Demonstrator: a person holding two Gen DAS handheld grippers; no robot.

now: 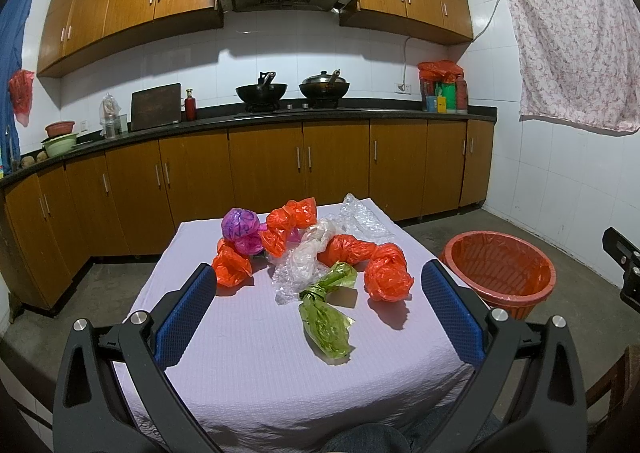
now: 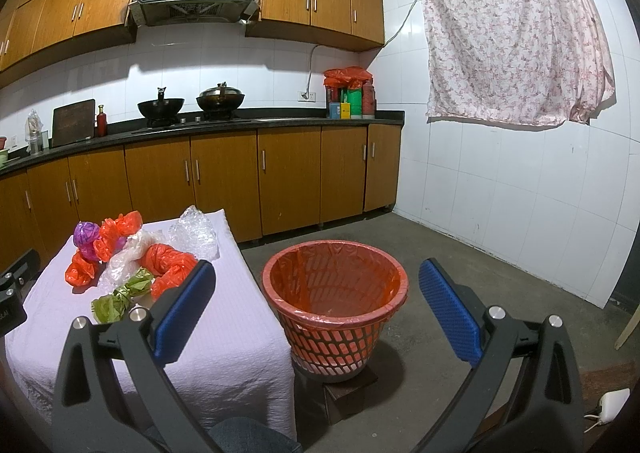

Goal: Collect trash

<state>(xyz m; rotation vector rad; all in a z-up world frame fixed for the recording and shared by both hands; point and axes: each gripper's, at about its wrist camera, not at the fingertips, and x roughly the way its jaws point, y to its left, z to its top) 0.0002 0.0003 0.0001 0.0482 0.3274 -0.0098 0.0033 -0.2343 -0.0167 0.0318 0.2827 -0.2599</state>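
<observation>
Crumpled plastic bags lie on a table with a lilac cloth (image 1: 248, 337): a green bag (image 1: 326, 319) nearest, orange bags (image 1: 386, 271) (image 1: 232, 265) to either side, a clear bag (image 1: 304, 265) in the middle, a purple ball of plastic (image 1: 240, 225) at the back. My left gripper (image 1: 318, 293) hovers open above the table's near half, the green bag between its blue pads. My right gripper (image 2: 316, 293) stands open over the floor, facing a red basket (image 2: 336, 293) lined with a red bag. The same trash pile (image 2: 132, 257) shows left of it.
The basket (image 1: 500, 273) stands on the concrete floor right of the table, on a dark block (image 2: 348, 389). Wooden cabinets and a counter with two woks (image 1: 292, 91) run along the far wall. A flowered cloth (image 2: 512, 37) hangs on the right wall.
</observation>
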